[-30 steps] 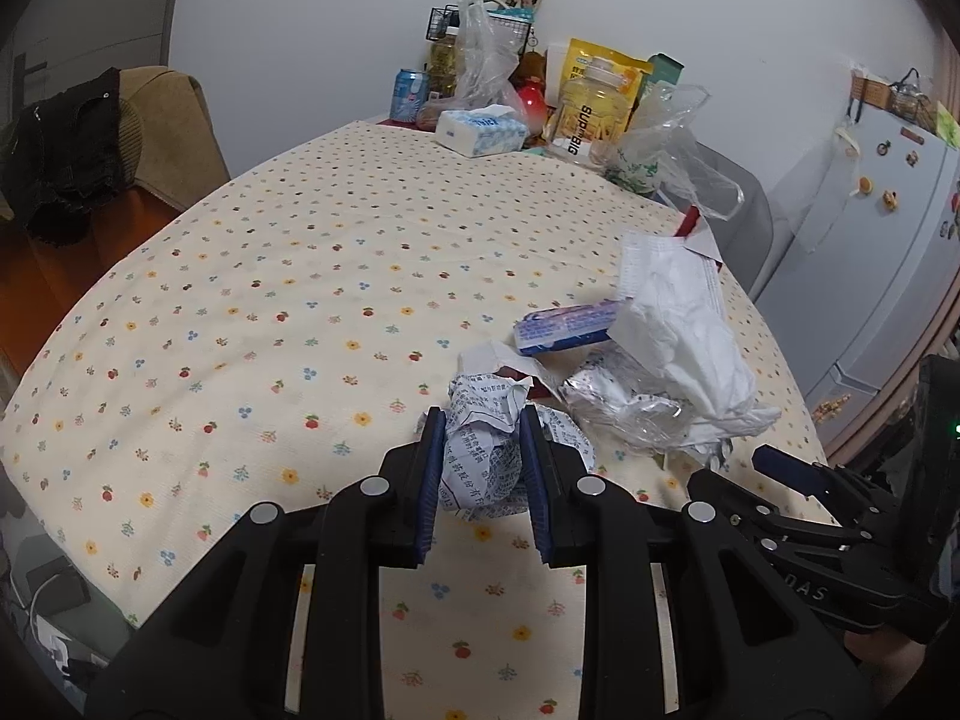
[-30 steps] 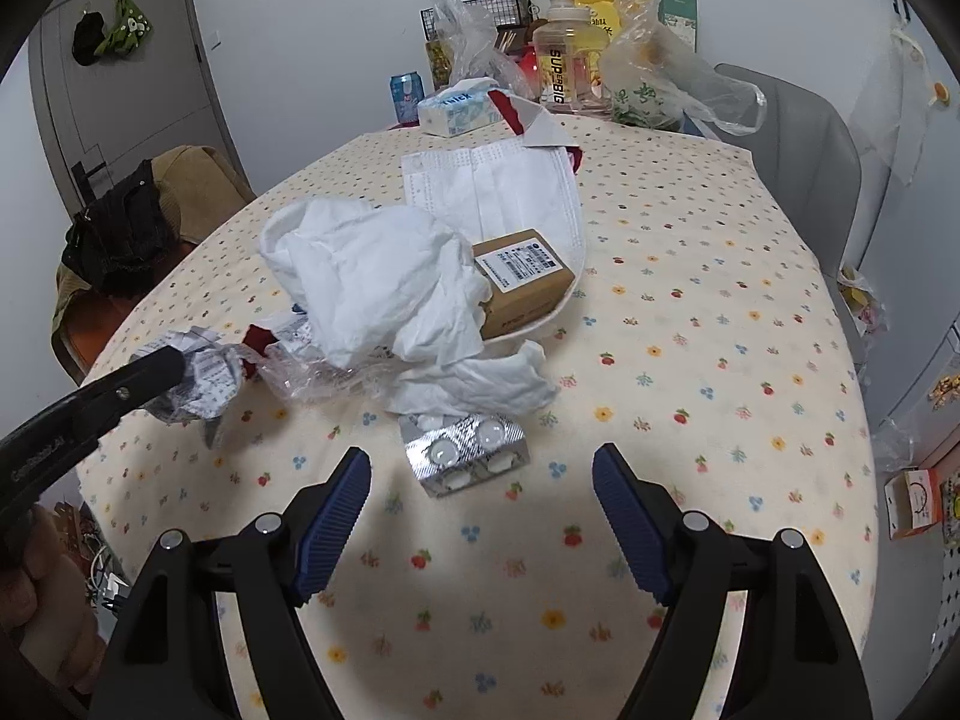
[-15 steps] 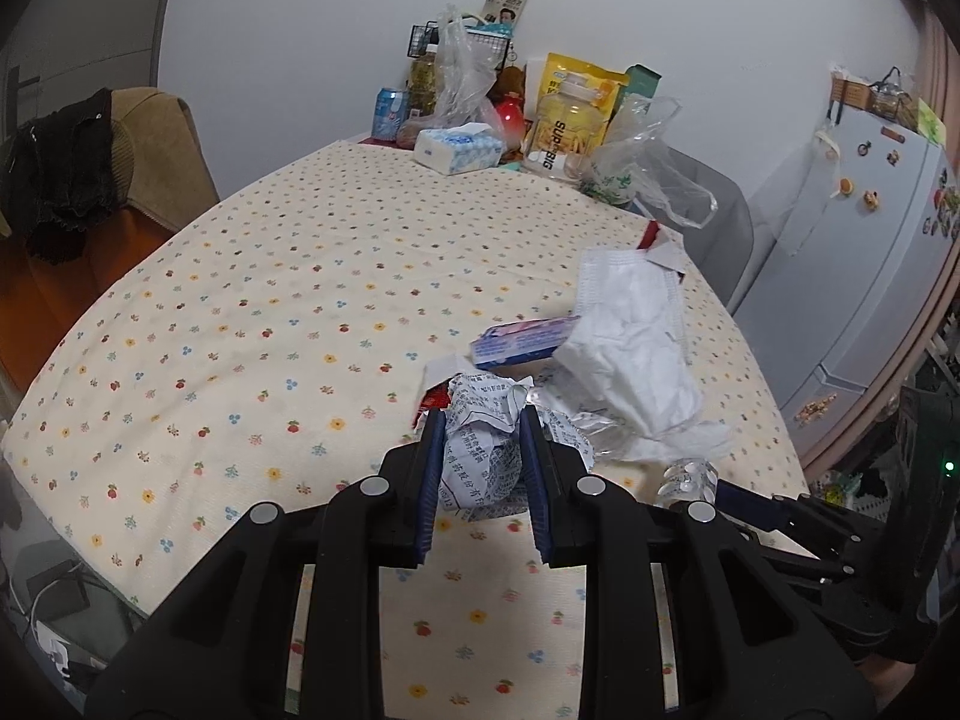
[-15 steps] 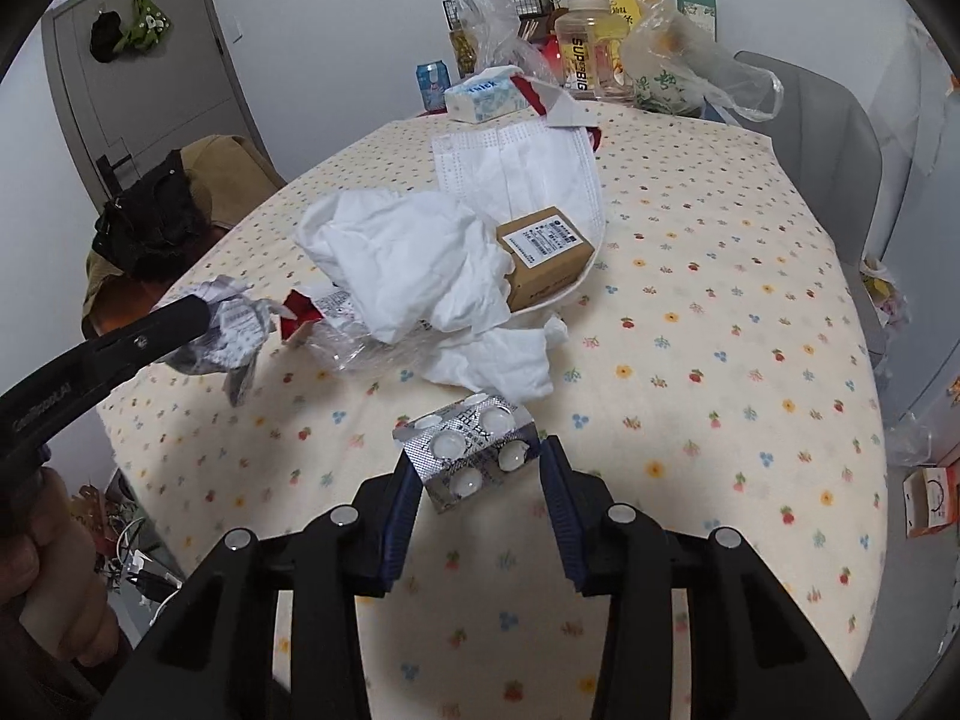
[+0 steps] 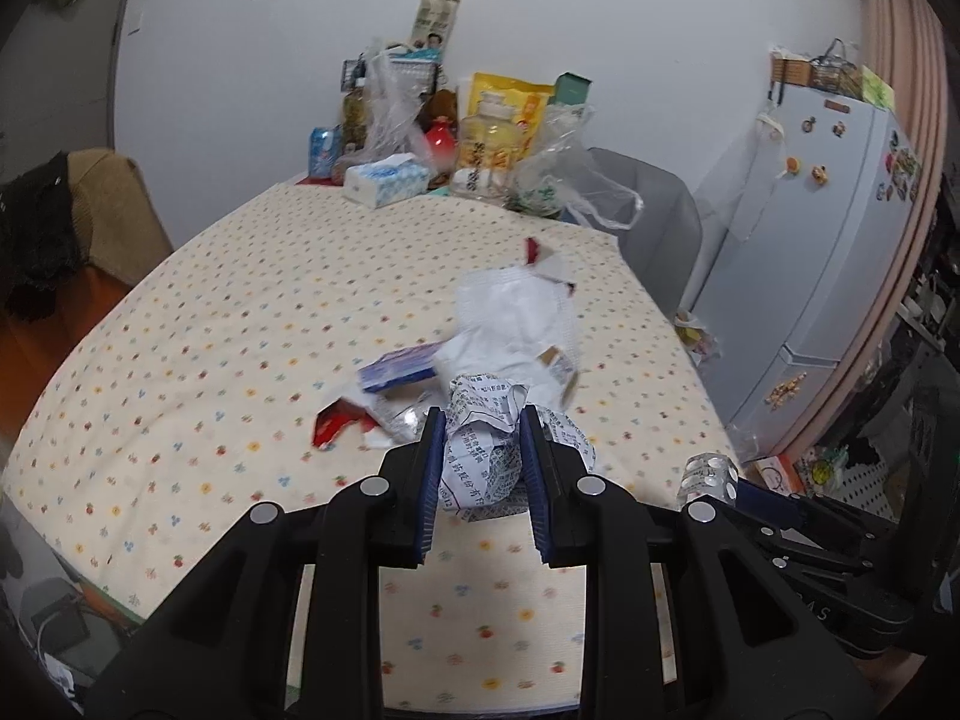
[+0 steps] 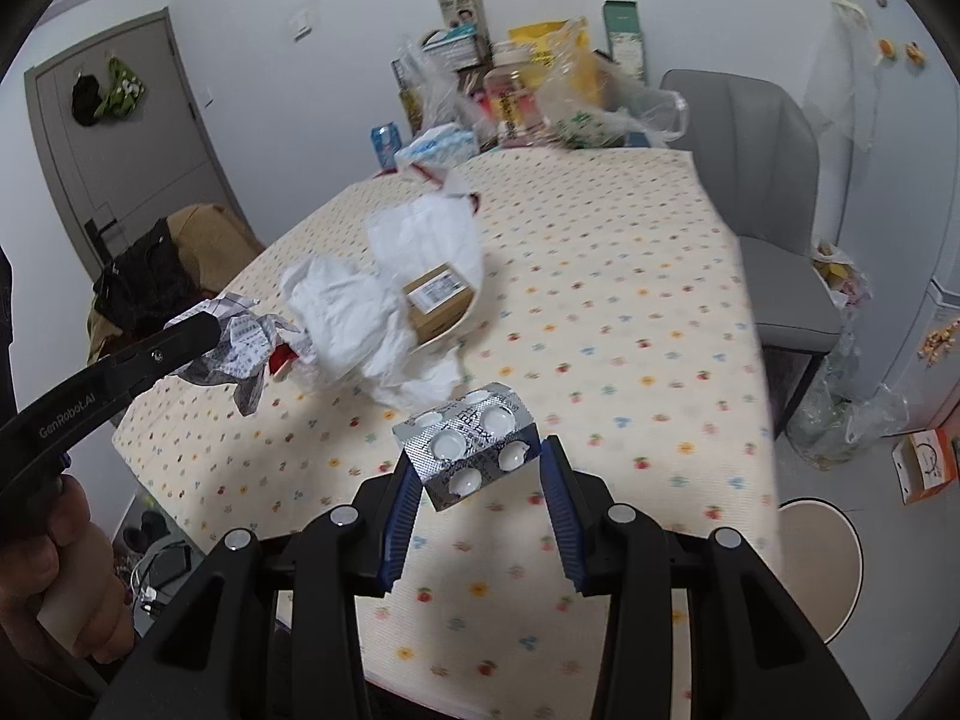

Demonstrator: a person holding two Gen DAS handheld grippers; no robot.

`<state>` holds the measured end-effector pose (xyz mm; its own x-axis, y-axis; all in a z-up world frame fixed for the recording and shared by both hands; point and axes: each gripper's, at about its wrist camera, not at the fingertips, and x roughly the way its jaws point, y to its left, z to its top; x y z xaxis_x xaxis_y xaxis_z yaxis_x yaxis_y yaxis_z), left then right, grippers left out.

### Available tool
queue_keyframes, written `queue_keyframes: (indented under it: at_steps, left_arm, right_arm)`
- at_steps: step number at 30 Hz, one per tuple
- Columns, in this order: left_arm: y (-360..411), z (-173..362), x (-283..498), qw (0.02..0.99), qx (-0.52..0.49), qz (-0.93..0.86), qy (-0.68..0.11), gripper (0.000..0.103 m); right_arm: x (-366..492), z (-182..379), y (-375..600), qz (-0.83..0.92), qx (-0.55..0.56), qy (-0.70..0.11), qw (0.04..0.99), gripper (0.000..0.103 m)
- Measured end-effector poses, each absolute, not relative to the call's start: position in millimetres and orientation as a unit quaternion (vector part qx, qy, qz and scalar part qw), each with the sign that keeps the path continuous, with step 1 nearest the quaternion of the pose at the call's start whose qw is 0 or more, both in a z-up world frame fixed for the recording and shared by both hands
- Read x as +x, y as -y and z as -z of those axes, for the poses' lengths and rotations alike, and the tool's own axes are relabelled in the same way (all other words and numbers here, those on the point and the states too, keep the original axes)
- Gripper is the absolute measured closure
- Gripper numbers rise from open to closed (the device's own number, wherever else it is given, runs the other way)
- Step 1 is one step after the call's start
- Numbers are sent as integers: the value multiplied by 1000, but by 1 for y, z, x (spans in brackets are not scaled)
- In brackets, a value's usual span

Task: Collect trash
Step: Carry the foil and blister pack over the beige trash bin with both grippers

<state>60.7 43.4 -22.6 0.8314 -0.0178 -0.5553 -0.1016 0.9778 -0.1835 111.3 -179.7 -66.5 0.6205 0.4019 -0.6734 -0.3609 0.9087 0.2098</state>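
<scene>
My left gripper [image 5: 483,453] is shut on a crumpled printed paper [image 5: 483,438], held above the near edge of the table [image 5: 198,312]. The same paper [image 6: 237,339] shows at the left of the right wrist view, in the left gripper's fingers [image 6: 186,330]. My right gripper [image 6: 477,471] is shut on a silver blister pack [image 6: 471,441], lifted off the flowered cloth; that pack [image 5: 711,471] peeks in at the right of the left wrist view. On the table lies a trash pile: white tissue [image 6: 354,312], a cardboard box [image 6: 438,297], a face mask [image 6: 432,234], a blue box [image 5: 399,366] and a red-white wrapper [image 5: 339,417].
Groceries, plastic bags, a tissue box [image 5: 387,180] and a can [image 5: 324,150] crowd the table's far end. A grey chair [image 6: 756,192] stands at the right side, a fridge [image 5: 810,252] beyond it. A brown chair with dark clothes [image 6: 156,276] is at the left. A bag lies on the floor [image 6: 840,414].
The right gripper closed on the blister pack and lifted it off the table. Both grippers have risen and drawn back from the trash pile, the left still holding the crumpled paper.
</scene>
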Motion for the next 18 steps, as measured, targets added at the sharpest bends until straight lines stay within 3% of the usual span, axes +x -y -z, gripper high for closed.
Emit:
queue_keyframes:
  at_steps: [18]
  left_arm:
    - [70, 9, 125, 951, -76, 81, -287, 78]
  right_arm:
    - [113, 55, 298, -108, 83, -353, 926, 63]
